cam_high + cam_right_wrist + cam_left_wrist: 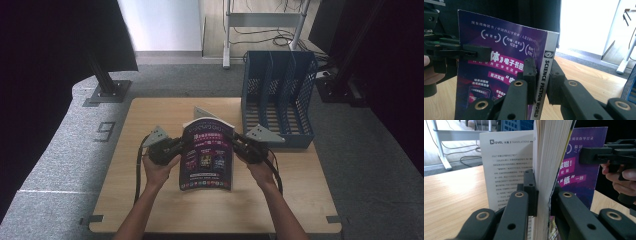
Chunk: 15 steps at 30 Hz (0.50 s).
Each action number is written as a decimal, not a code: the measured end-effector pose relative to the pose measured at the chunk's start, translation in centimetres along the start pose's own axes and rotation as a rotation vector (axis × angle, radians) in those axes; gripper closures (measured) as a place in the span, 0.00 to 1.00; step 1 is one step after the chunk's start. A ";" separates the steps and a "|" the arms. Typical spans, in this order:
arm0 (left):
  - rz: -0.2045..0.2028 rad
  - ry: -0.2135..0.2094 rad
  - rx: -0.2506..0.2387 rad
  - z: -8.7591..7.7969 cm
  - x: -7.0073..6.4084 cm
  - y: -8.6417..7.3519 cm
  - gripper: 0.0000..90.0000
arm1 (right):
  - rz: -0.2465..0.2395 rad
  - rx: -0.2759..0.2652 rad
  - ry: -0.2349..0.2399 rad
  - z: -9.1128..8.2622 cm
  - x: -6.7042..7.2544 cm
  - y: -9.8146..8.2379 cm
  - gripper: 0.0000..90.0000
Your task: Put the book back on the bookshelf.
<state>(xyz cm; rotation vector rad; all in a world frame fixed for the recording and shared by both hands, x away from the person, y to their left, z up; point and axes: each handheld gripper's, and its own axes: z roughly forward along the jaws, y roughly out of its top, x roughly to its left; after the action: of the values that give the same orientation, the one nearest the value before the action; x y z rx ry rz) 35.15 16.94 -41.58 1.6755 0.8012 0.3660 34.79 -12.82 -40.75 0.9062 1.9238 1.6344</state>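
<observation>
- The left gripper is clamping the fore-edge of the book, its jaws pressing on the page block from both sides, as the left gripper view shows; one loose page is standing apart beside it.
- The book, purple-covered, is being held upright over the middle of the wooden table, between both grippers.
- The right gripper is gripping the book's spine edge, jaws clenched on it.
- A blue file rack is standing on the table's far right corner, apart from the book.
</observation>
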 end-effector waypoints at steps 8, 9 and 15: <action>0.015 0.007 -0.015 -0.4 -0.1 0.9 0.93 | -0.035 -0.048 0.017 -0.3 0.4 0.5 0.88; 0.014 0.005 -0.015 -0.5 -0.1 0.8 0.93 | -0.038 -0.046 0.018 -0.3 0.4 0.5 0.88; 0.015 0.005 -0.004 -0.4 -0.1 0.0 0.92 | -0.035 -0.022 0.021 -0.4 0.4 0.1 0.89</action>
<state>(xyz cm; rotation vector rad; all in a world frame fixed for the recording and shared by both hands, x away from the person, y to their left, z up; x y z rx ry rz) 34.80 17.15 -41.49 1.6782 0.7914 0.3818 34.28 -12.80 -40.60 0.8458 1.9213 1.6476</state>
